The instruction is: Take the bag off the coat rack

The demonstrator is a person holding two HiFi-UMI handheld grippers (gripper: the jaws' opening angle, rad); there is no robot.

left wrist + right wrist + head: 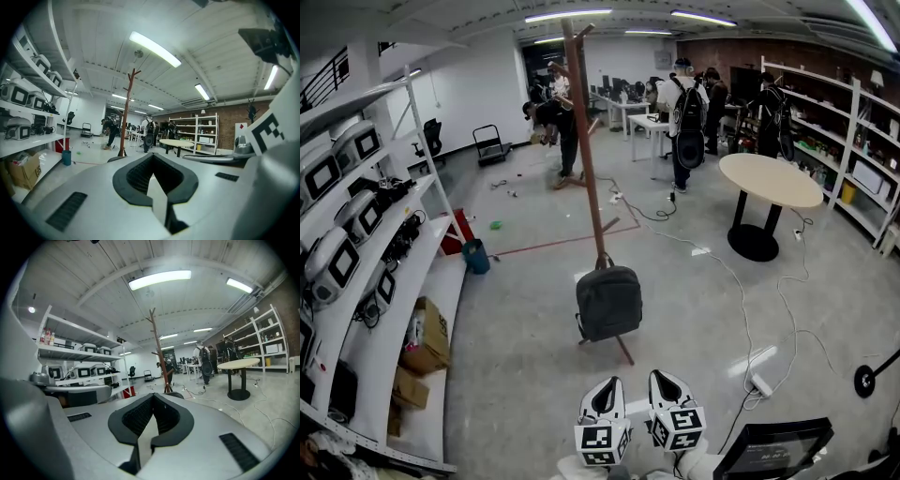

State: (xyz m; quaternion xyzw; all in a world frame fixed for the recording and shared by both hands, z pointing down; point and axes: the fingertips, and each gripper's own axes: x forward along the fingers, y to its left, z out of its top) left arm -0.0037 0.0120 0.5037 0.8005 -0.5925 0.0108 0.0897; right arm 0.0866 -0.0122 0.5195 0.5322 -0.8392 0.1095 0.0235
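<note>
Grey backpack low on wooden coat rack; left hand-held gripper and right hand-held gripper both pressed together, empty, well apart from it.

Dark grey bag hanging low on wooden coat rack

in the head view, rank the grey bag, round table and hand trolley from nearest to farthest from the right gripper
1. Grey bag: low on the coat rack, just ahead of the right gripper.
2. Round table: farther off, to the right.
3. Hand trolley: by the far wall, to the left.
</note>
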